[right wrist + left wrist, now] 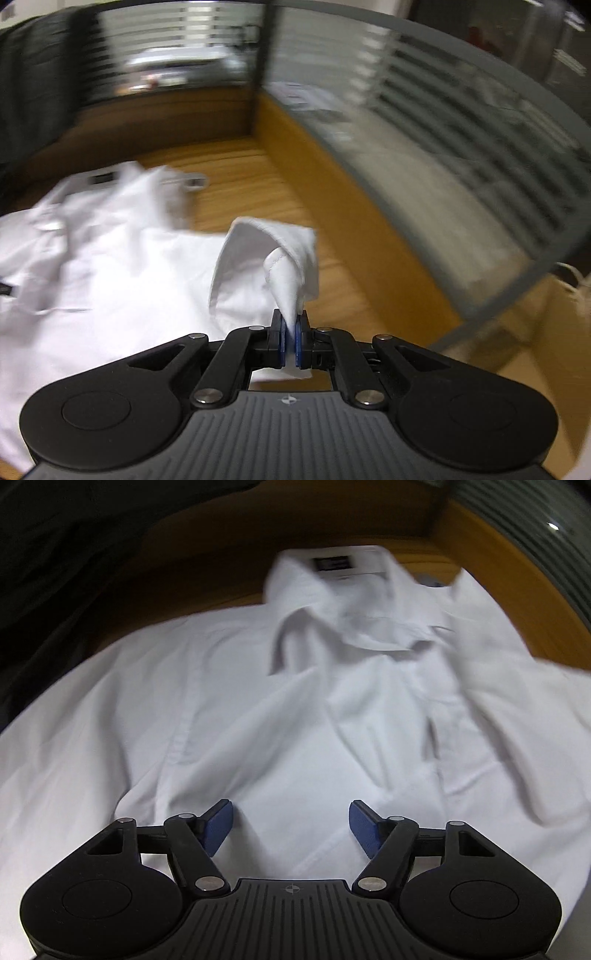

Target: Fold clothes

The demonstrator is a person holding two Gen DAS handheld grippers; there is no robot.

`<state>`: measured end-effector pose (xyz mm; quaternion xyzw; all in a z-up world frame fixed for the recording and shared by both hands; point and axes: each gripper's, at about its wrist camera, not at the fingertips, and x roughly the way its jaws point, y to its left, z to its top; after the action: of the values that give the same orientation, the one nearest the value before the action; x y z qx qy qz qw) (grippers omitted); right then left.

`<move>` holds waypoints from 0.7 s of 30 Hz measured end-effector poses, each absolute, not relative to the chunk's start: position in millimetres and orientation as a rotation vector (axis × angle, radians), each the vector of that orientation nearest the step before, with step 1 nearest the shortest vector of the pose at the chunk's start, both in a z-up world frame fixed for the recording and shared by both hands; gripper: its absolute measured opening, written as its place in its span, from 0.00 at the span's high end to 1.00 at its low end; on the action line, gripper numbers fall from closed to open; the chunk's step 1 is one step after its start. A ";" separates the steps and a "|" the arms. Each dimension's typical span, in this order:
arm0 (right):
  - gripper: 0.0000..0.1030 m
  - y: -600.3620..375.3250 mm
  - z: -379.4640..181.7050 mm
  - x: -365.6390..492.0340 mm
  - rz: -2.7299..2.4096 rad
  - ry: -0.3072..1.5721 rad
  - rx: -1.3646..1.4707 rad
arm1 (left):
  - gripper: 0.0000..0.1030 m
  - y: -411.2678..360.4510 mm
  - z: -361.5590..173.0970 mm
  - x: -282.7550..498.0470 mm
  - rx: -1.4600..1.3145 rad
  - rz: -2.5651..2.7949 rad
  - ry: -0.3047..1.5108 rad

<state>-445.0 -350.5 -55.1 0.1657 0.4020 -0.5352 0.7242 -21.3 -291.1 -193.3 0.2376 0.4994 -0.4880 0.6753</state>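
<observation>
Shirt [258,720] fabric fills most of the left wrist view: a white dress shirt lies spread on a wooden table [491,590], its front facing up, its collar [332,620] toward the far edge with a dark label [330,565] showing inside the neck. The cloth is loosely rumpled, with soft folds running down from the collar and a bunched part at the right side of that view. The left gripper [291,825] hangs over the lower part of the shirt with its jaws spread wide and nothing between them; its blue pads [218,825] stand well apart, and whether they touch the cloth below cannot be told. In the right wrist view the right gripper [291,341] has its jaws clenched on a cuff [273,254] of the shirt: a pinched point of white fabric rises from between the blue pads, and the stitched cuff curls open just beyond them, lifted clear of the table. The rest of the shirt lies to the left of this gripper, blurred, with the collar and label at the far left. Bare wooden table [258,177] shows beyond and to the right of the cuff. A glass partition [424,129] with horizontal stripes stands along the table's far and right edges.
</observation>
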 end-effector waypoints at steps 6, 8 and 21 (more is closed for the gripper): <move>0.96 -380.3 -61.4 -511.3 -1.406 0.988 0.288 | 0.30 -290.2 -191.6 -23.2 0.561 -1.053 1.104; 0.94 -385.5 -68.3 -525.9 -1.451 1.041 0.267 | 0.30 -293.3 -191.0 -23.9 0.574 -1.038 1.102; 0.40 -376.0 -81.6 -507.6 -1.189 0.995 0.374 | 0.30 -263.8 -186.7 -24.0 0.551 -1.008 1.130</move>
<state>-507.6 -376.0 -81.6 0.1678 0.4463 -0.5335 0.6986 -24.0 -263.8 -186.7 0.2469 0.5059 -0.4511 0.6926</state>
